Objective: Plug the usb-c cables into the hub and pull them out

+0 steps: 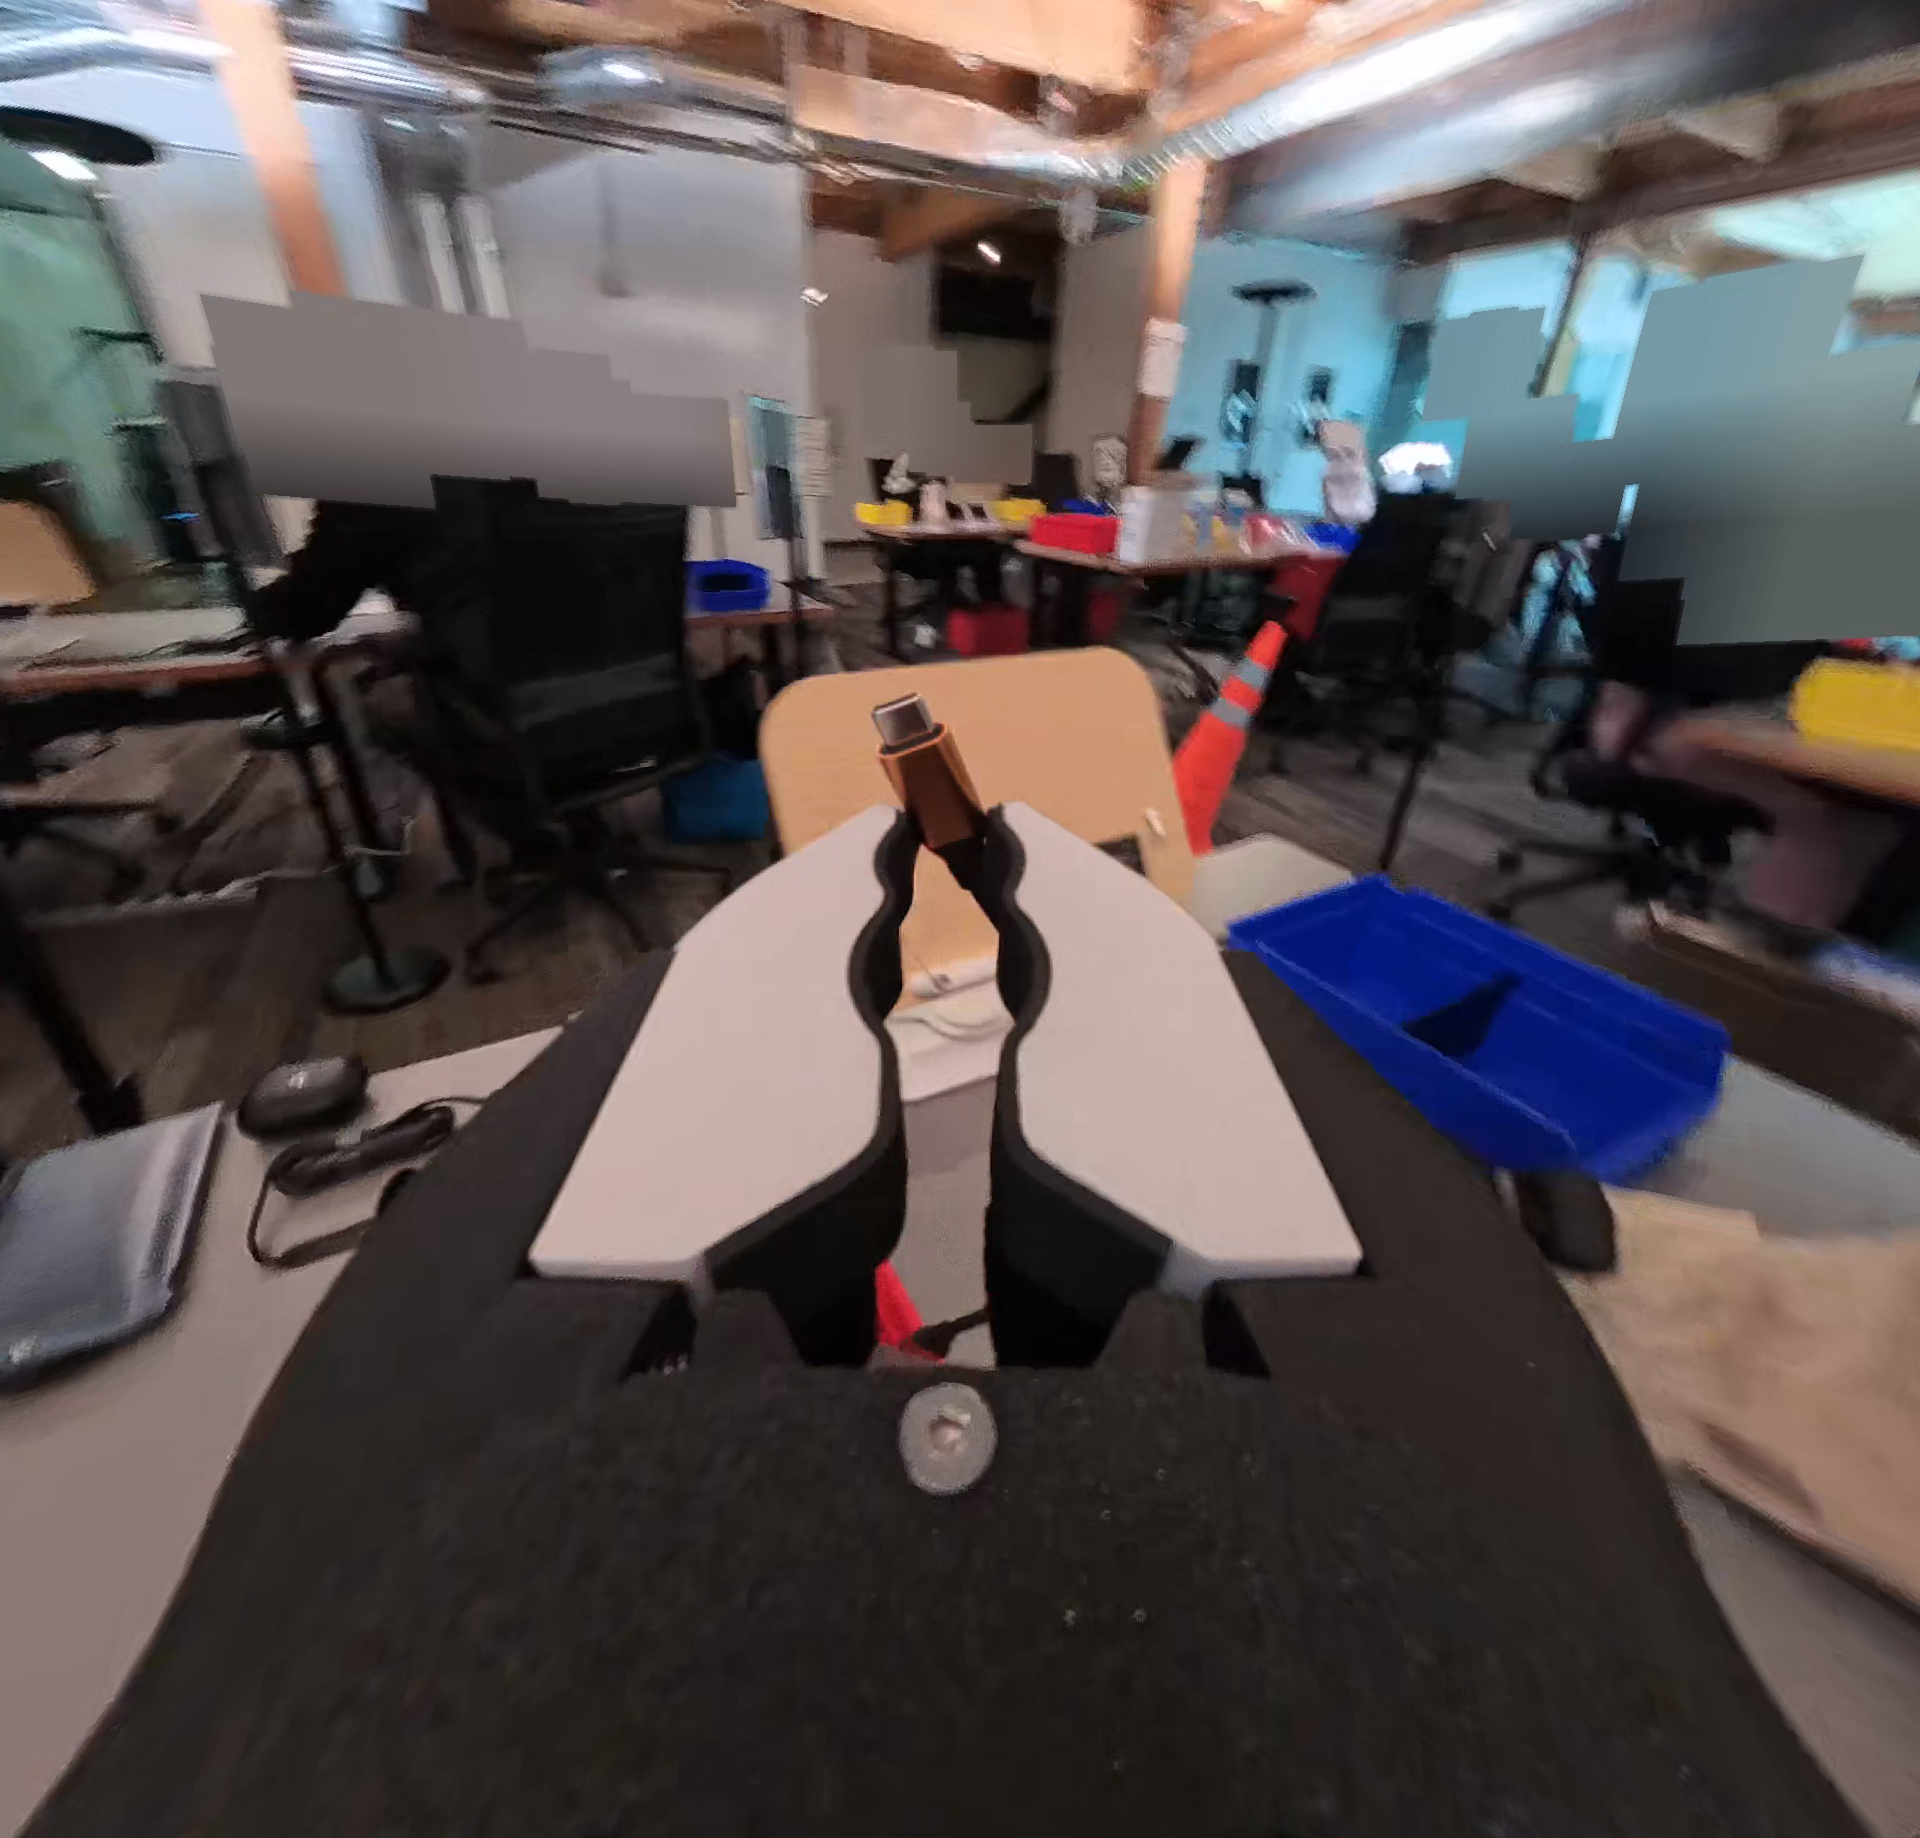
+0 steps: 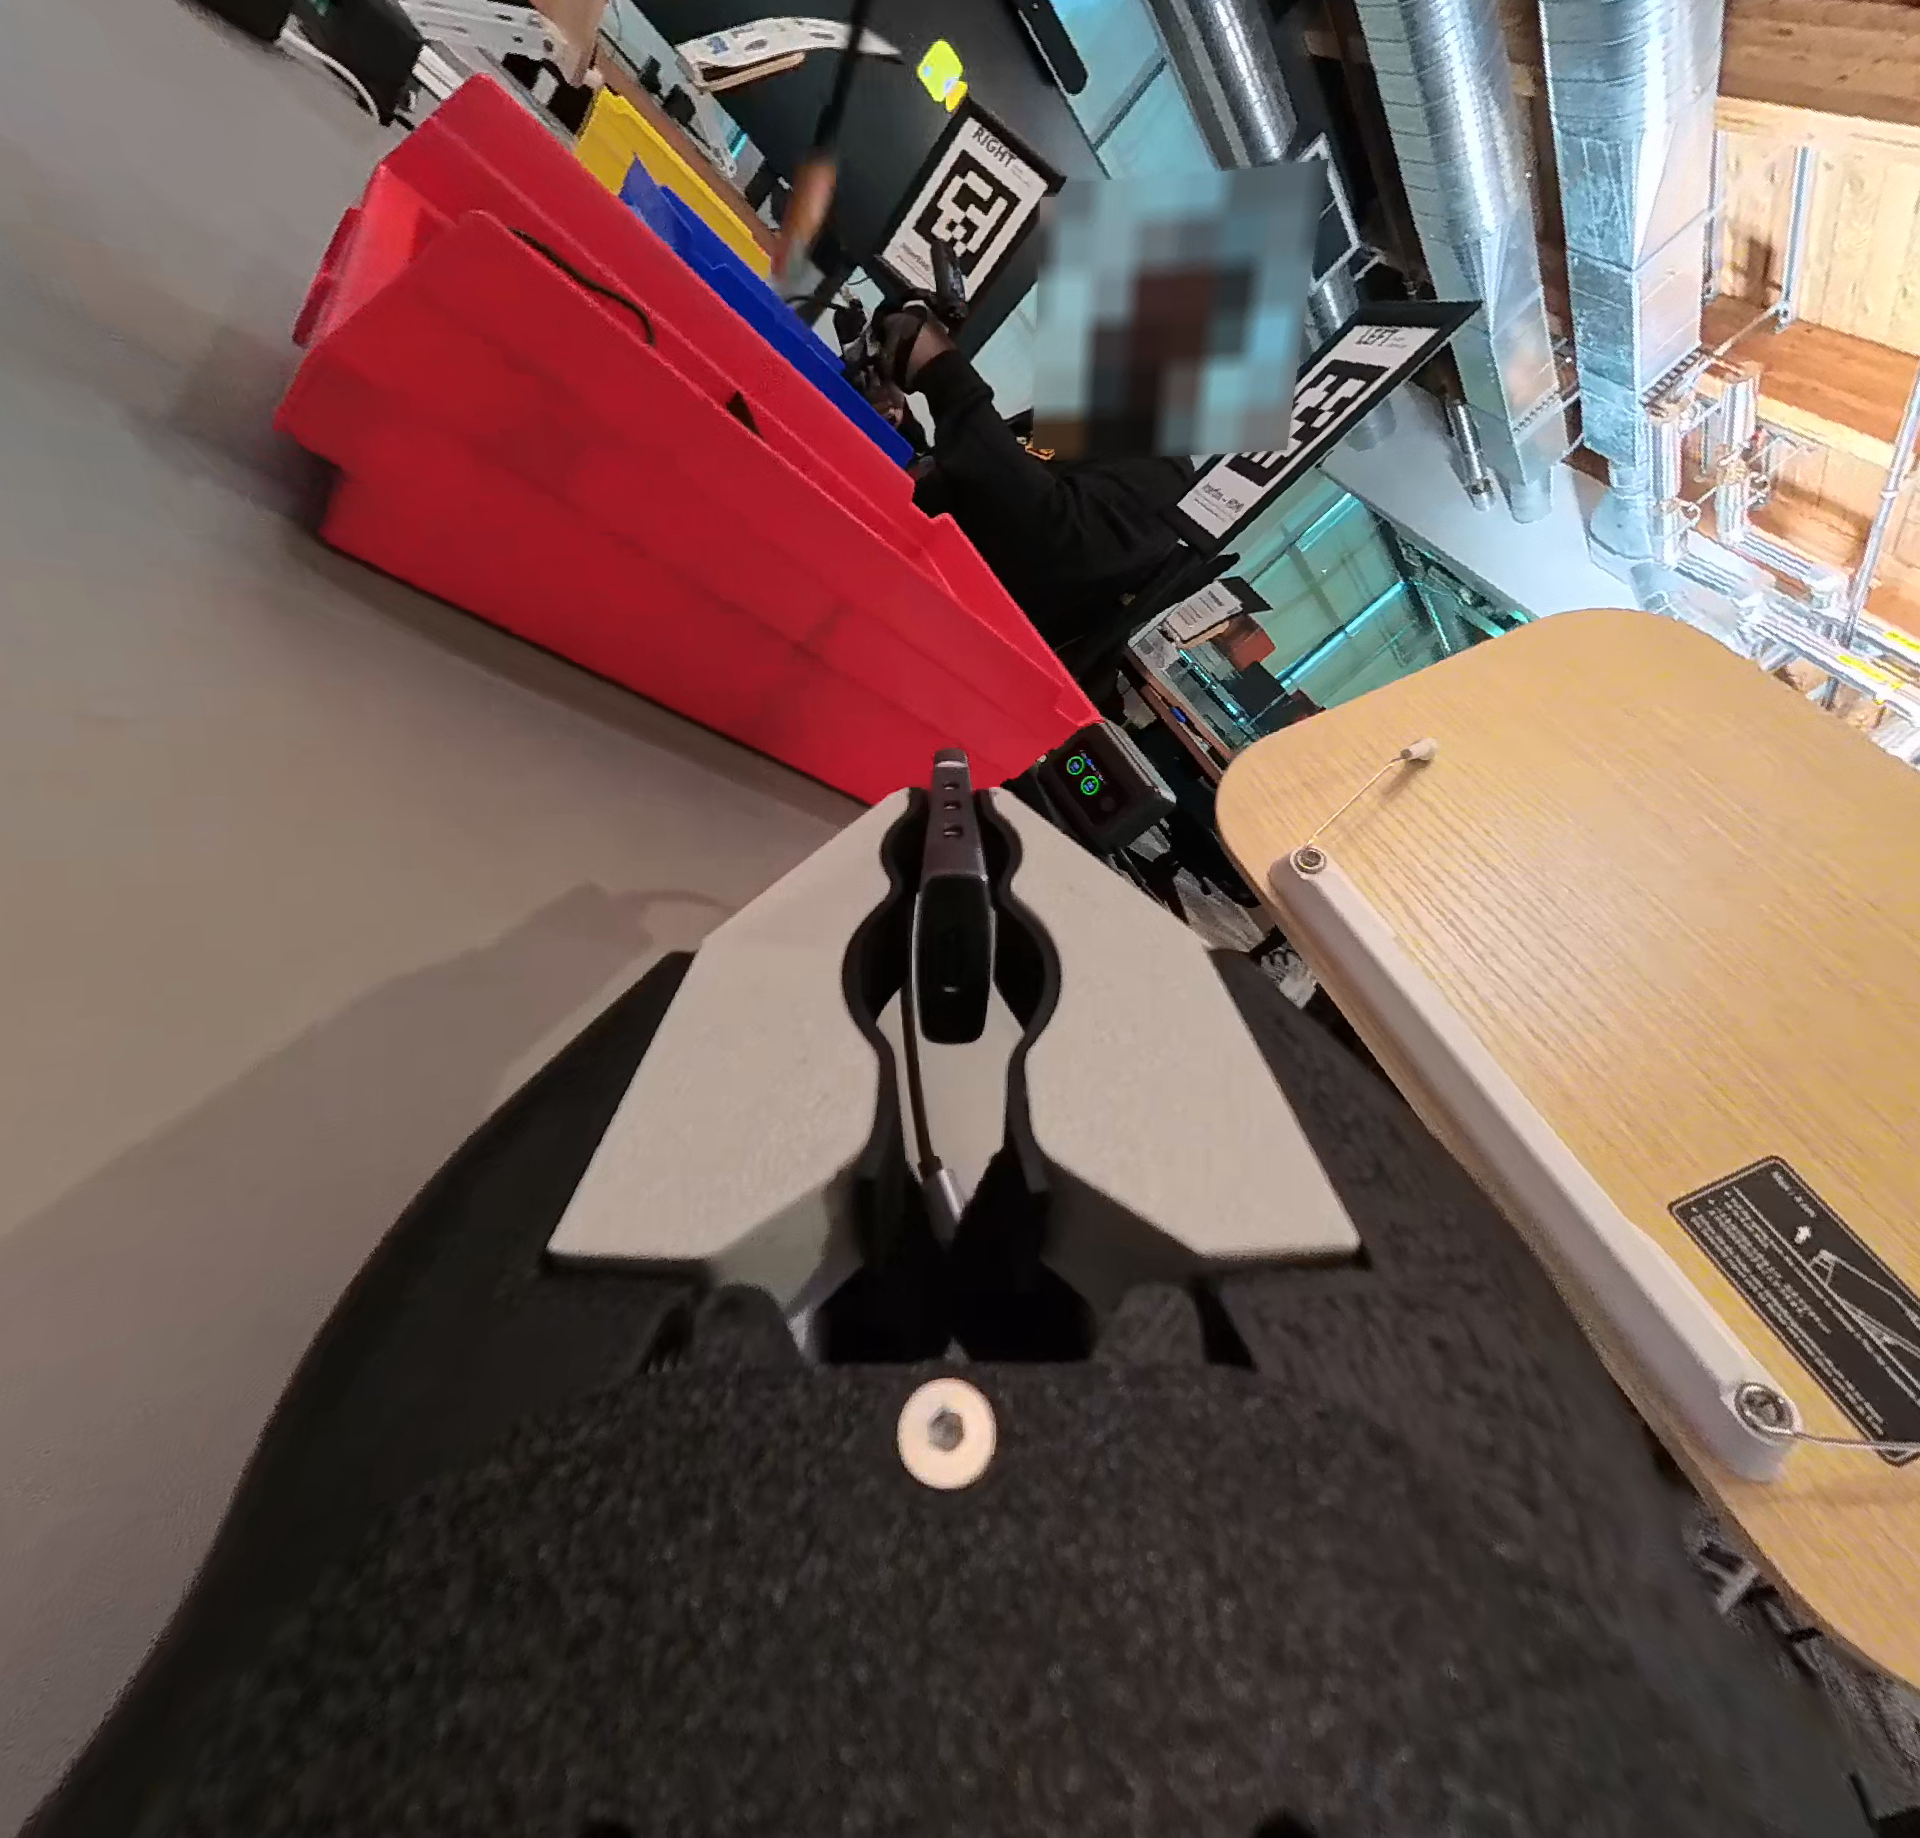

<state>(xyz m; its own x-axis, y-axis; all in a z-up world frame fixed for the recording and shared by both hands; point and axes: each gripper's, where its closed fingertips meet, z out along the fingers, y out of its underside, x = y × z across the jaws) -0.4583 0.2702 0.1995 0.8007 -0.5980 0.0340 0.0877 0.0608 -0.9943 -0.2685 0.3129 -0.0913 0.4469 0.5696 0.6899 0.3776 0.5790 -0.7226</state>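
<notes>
In the left wrist view my left gripper (image 1: 948, 824) is shut on a usb-c cable plug (image 1: 928, 782) with a copper-orange shell. Its silver tip points up and away, clear of the fingertips, and its black cord runs down between the fingers. In the right wrist view my right gripper (image 2: 951, 801) is shut on the dark grey hub (image 2: 953, 915). The hub stands edge-on between the fingers, with a row of small ports on its narrow upper edge. Its short cable (image 2: 914, 1092) hangs back toward the gripper body. Plug and hub are apart, each held above the grey table (image 2: 208, 801).
A blue bin (image 1: 1486, 1019) sits on the table to my left gripper's right, a black mouse (image 1: 303, 1092) and cord to its left. Red bins (image 2: 644, 479) lie beyond the hub. A wooden chair back (image 2: 1621, 957) is close on the right. A person in black works behind. My hands' fingertips stand some 35 cm from each other.
</notes>
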